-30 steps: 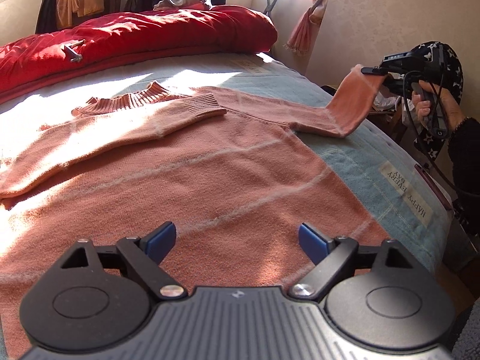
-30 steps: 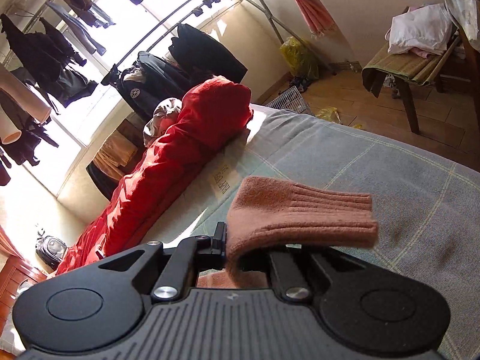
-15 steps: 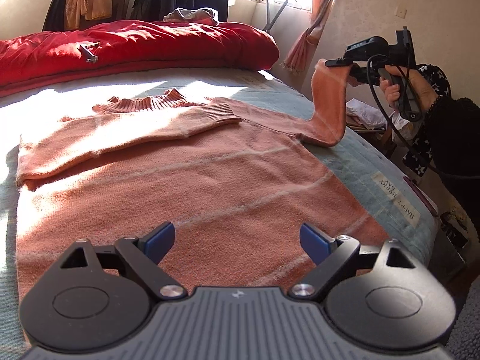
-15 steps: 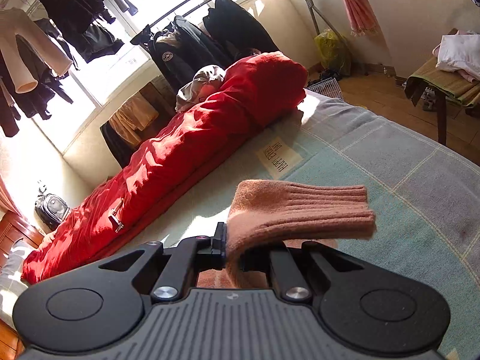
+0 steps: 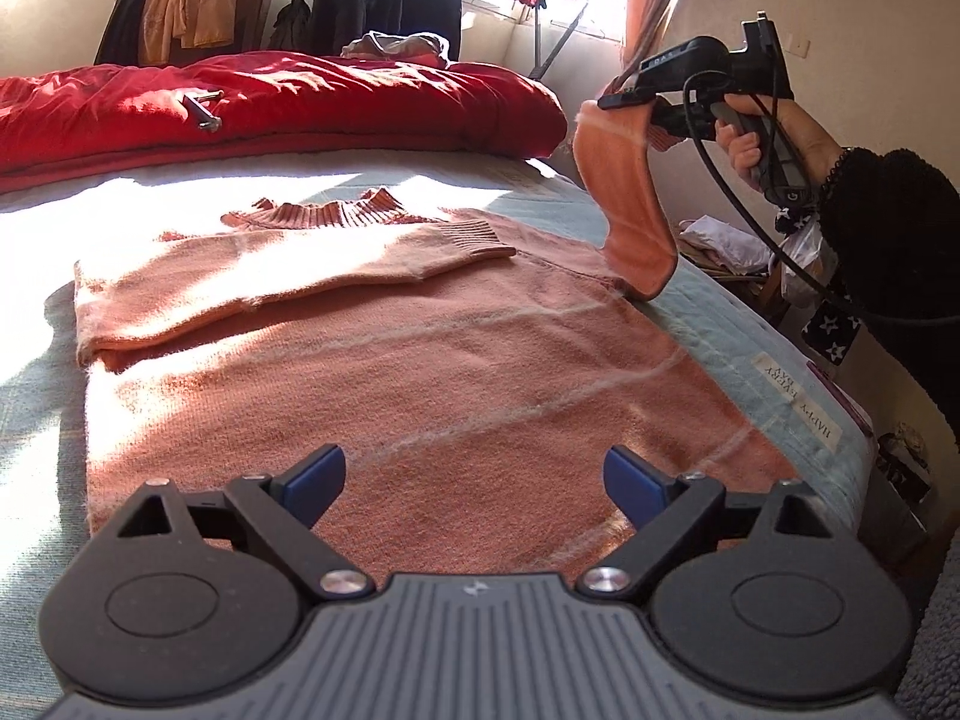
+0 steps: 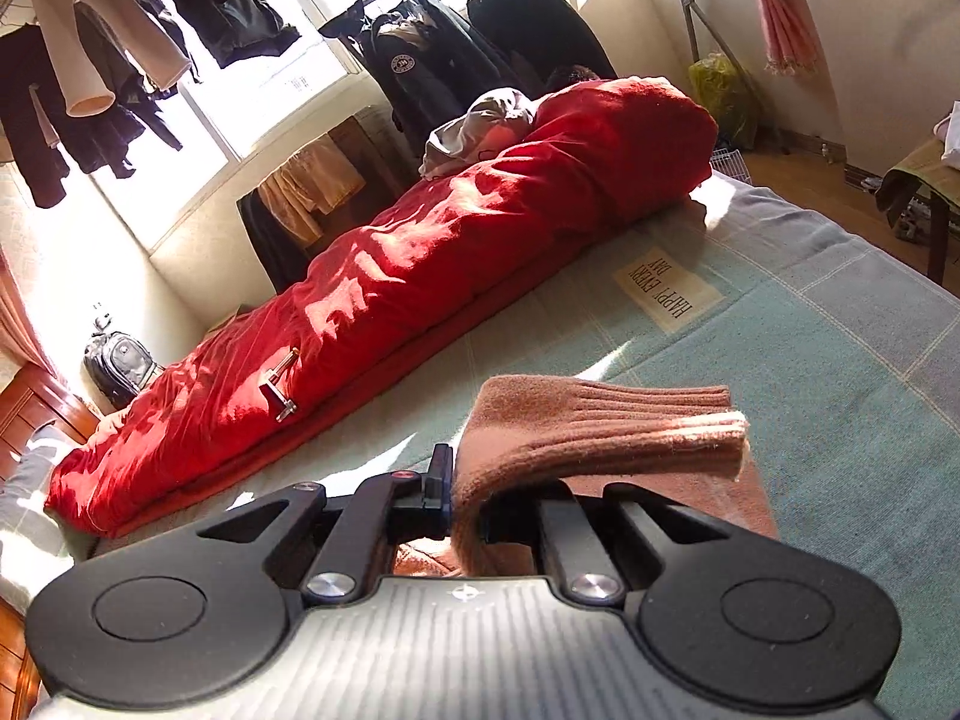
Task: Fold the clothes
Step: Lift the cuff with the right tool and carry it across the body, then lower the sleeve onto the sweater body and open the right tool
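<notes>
Sweater [image 5: 420, 360] lies flat on the bed [image 5: 750, 324]; one sleeve [image 5: 288, 276] is folded across. Right gripper [image 6: 465, 504] fingers pinch the other sleeve [image 5: 630, 204] at 2 o'clock, left gripper [image 5: 474, 477] fingers spread. Body folds remain.

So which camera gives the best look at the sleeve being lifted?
The left wrist view: it shows the whole sleeve rising from the sweater to the right gripper. The right wrist view shows only its ribbed cuff draped over the shut jaws.
</notes>
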